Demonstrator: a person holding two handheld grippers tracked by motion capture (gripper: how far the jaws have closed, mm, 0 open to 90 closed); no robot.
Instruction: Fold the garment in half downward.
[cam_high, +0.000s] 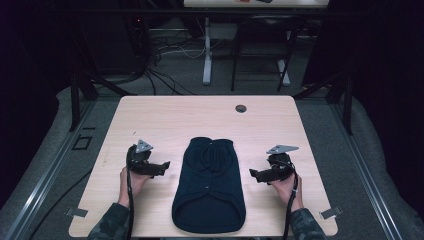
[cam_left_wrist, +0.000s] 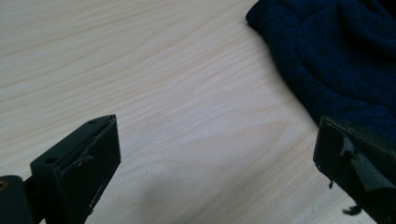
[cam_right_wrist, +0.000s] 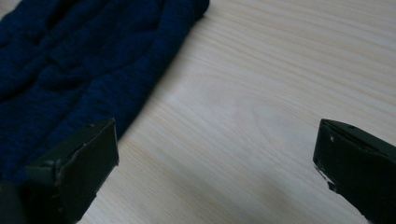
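A pale wood-grain table (cam_high: 165, 112) with rounded corners stands on grey carpet, and a small round cable hole (cam_high: 241, 108) sits near its far edge, a little right of centre. Flat on the tabletop, about midway across and toward the near edge, lies a dark navy knitted garment (cam_high: 210, 185), its narrower end pointing away and its wider, rounded end almost at the near edge. Its knit is ribbed and gently rumpled.

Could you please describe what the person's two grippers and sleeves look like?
Both the left gripper and right gripper are black, with blocky two-part jaws. Each carries a grey three-cornered plate on top and trails a black cable. The person's sleeves have a camouflage pattern.
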